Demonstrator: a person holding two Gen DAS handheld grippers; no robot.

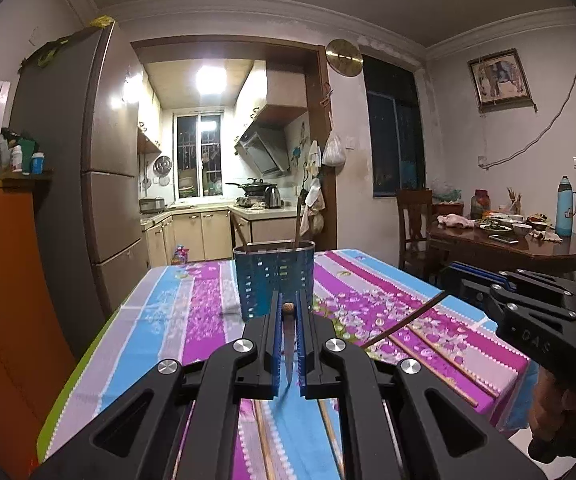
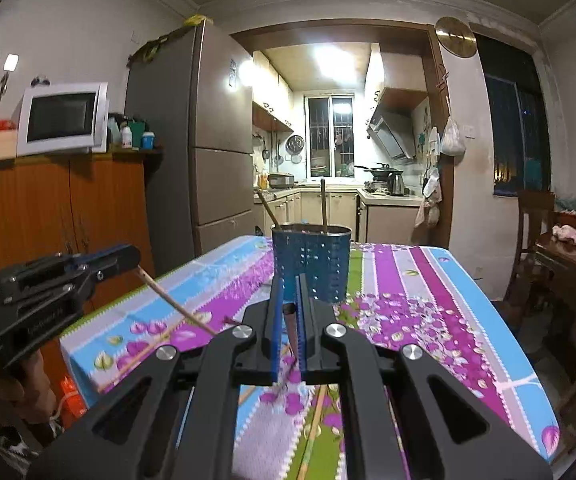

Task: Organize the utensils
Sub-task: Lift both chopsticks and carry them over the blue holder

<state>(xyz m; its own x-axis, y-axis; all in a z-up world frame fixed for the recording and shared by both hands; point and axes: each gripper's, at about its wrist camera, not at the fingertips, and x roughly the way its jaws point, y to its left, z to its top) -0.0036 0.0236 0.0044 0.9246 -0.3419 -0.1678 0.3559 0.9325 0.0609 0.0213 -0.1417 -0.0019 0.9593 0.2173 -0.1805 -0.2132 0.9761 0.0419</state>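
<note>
Left gripper (image 1: 287, 320) and right gripper (image 2: 289, 312) each clamp one chopstick; two already in blue holder (image 1: 274, 276), several on tablecloth (image 1: 168, 304).

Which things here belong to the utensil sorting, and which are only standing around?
Belonging: left gripper and right gripper, each shut on a chopstick; blue holder; loose chopsticks on the table.
Only around: microwave, fridge, thermos.

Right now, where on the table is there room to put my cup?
Bare cloth lies left of the blue utensil holder toward the table edge, and right of it. It's crowded near both grippers, each holding a chopstick, with loose chopsticks lying there.
</note>
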